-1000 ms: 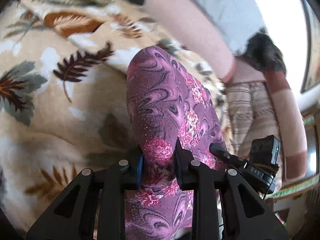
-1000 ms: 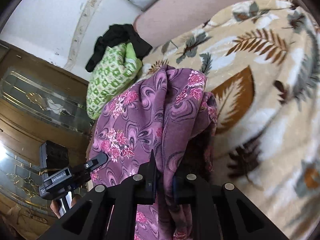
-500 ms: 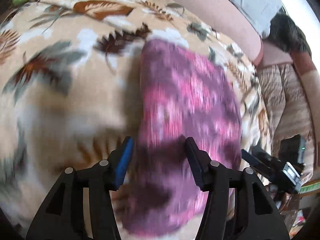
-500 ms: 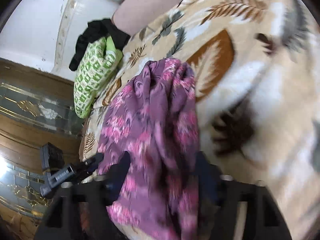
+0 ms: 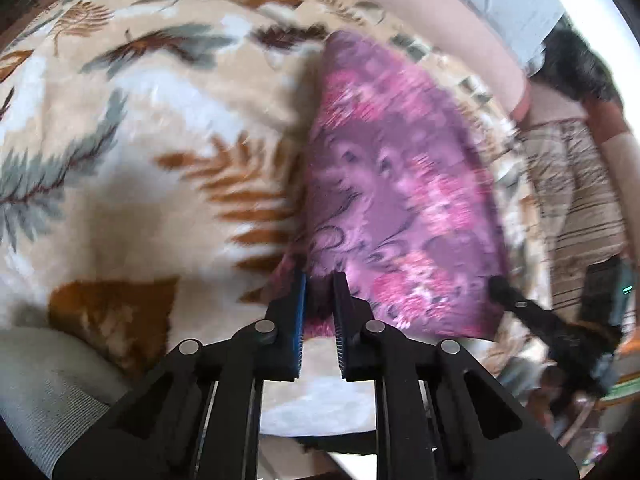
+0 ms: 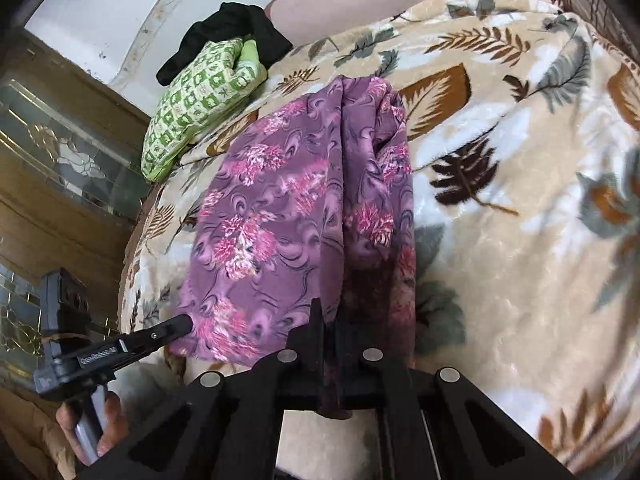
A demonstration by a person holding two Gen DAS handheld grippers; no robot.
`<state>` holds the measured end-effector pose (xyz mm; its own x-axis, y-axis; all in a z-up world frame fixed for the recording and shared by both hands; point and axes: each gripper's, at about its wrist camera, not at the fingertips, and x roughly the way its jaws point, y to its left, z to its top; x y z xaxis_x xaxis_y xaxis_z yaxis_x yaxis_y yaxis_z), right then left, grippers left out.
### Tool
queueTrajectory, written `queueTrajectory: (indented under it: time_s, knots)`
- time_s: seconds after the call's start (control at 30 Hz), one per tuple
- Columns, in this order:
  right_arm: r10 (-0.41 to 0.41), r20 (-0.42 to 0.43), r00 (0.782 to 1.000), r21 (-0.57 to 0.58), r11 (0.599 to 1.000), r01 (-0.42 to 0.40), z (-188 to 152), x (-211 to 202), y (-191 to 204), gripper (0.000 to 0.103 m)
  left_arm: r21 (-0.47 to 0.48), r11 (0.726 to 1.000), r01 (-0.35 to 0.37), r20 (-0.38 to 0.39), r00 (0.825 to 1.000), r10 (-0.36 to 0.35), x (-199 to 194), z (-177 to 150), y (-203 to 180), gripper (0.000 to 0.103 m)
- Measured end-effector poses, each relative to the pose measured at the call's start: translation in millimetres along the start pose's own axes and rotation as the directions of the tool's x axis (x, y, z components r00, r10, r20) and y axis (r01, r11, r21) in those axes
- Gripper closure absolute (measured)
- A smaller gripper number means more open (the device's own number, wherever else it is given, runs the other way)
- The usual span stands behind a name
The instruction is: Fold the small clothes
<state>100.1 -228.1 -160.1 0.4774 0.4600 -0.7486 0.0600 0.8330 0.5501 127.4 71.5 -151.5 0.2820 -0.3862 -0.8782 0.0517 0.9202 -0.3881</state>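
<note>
Purple cloth, printed with pink flowers, lies spread down the near edge of a leaf-patterned blanket, its far end bunched into a ridge of folds and its near hem hanging just over the edge. Both claws sit at that hem, one at each corner, which suits lifting the hem and carrying it over the rest as the next fold.

In the right wrist view, the right gripper has its jaws drawn close with a dark fold of the cloth between them, so it holds the right corner. The left gripper has its jaws narrow too, with the cloth's left corner in the slim gap between the blue pads. Whether they truly pinch it I cannot tell, since the left wrist view is blurred; from the right wrist view its tip touches the cloth edge. My judgement is that the cloth is gripped at both corners so it stays flat and square while it is moved. If one corner slips, the fold will go skew.

No box or basket shows. Beyond the cloth, at the far end of the blanket, a green patterned piece lies with a black garment behind it, apart from the purple cloth; they look like a pile for other clothes, folded or waiting, which I cannot tell.
</note>
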Motion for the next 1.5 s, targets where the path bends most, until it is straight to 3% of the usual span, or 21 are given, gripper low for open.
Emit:
queueTrajectory:
  time_s: [0.07, 0.13, 0.27, 0.33, 0.43, 0.63, 0.77, 0.8, 0.87, 0.93, 1.0, 1.1, 1.17, 1.2, 1.23, 1.4, 1.47, 1.5]
  knots:
    - [-0.035, -0.042, 0.998, 0.011, 0.999, 0.036, -7.2, 18.5, -7.5, 0.1, -0.017, 1.0, -0.024, -0.056, 0.998, 0.023, 16.4, -1.0, 4.0, 0.094]
    - [-0.068, -0.064, 0.996, -0.007, 0.998, 0.068, -14.0, 31.0, -12.9, 0.1, 0.002, 1.0, -0.028, -0.039, 0.999, 0.028, 12.2, 0.4, -0.9, 0.094]
    - [-0.064, -0.002, 0.998, -0.011, 0.998, 0.064, -4.2, 16.4, -11.5, 0.1, 0.055, 0.997, -0.056, -0.03, 0.998, 0.058, 12.0, -3.6, -10.9, 0.094]
    - [-0.064, -0.02, 0.998, -0.014, 0.998, 0.063, -4.9, 22.3, -15.2, 0.1, 0.057, 0.996, -0.064, -0.035, 0.997, 0.066, 13.5, -2.5, -13.4, 0.093]
    - [-0.057, -0.057, 0.997, -0.016, 0.998, 0.056, -10.8, 33.7, -19.7, 0.1, 0.083, 0.993, -0.078, -0.016, 0.997, 0.08, 9.9, -3.0, -19.4, 0.093]
    - [-0.014, 0.003, 1.0, -0.035, 0.999, 0.014, -2.2, 2.1, -15.1, 0.097, 0.09, 0.994, -0.063, 0.081, 0.995, 0.055, -8.1, -0.9, -25.3, 0.093]
    - [-0.016, 0.002, 1.0, -0.042, 0.999, 0.016, 11.6, -7.7, -13.3, 0.091, 0.092, 0.994, -0.062, 0.1, 0.994, 0.053, -18.0, 7.0, -27.4, 0.093]
    - [-0.009, 0.017, 1.0, -0.042, 0.999, 0.009, 13.2, -11.7, -14.2, 0.089, 0.088, 0.994, -0.058, 0.101, 0.994, 0.049, -20.0, 10.2, -26.7, 0.089]
    - [0.058, 0.016, 0.998, -0.028, 0.998, -0.057, 24.5, -13.4, -16.3, 0.068, 0.103, 0.994, -0.024, 0.101, 0.995, 0.013, -22.3, 20.2, -29.6, 0.054]
    - [0.095, 0.064, 0.993, -0.023, 0.995, -0.093, 32.5, -18.3, -15.5, 0.034, 0.123, 0.992, -0.011, 0.123, 0.992, -0.004, -24.4, 28.9, -34.5, 0.035]
    - [0.086, 0.097, 0.992, -0.058, 0.995, -0.081, 43.6, -19.6, -9.3, 0.026, 0.134, 0.991, -0.03, 0.139, 0.99, 0.012, -22.8, 43.1, -38.6, 0.034]
    - [0.035, 0.086, 0.996, -0.096, 0.995, -0.027, 66.0, -5.2, -1.3, 0.027, 0.154, 0.987, -0.041, 0.09, 0.996, 0.028, -5.7, 73.4, -44.5, 0.034]
    - [0.025, 0.08, 0.996, -0.114, 0.993, -0.015, 83.5, 8.1, 1.8, 0.037, 0.14, 0.99, -0.032, 0.076, 0.997, 0.021, 7.3, 91.8, -42.8, 0.034]
    - [0.03, 0.059, 0.998, -0.124, 0.992, -0.022, 92.0, 16.0, 2.4, 0.051, 0.12, 0.992, -0.025, 0.06, 0.998, 0.018, 17.9, 103.9, -40.7, 0.034]
    - [0.026, 0.034, 0.999, -0.126, 0.992, -0.022, 100.4, 26.6, 2.2, 0.056, 0.105, 0.994, -0.014, 0.054, 0.999, 0.008, 22.6, 108.6, -37.7, 0.034]
    - [-0.058, -0.014, 0.998, -0.083, 0.995, 0.057, 121.5, 64.9, -8.8, 0.063, -0.029, 0.997, 0.077, -0.007, 0.997, -0.077, 50.9, 114.8, -15.9, 0.04]
    - [-0.083, -0.038, 0.996, -0.061, 0.995, 0.081, 124.1, 74.1, -16.0, 0.075, -0.032, 0.996, 0.081, -0.016, 0.997, -0.082, 50.9, 113.5, -15.0, 0.04]
    - [-0.059, -0.037, 0.998, -0.038, 0.998, 0.057, 123.6, 72.1, -19.4, 0.088, -0.035, 0.996, 0.08, -0.013, 0.997, -0.08, 50.1, 112.3, -15.3, 0.042]
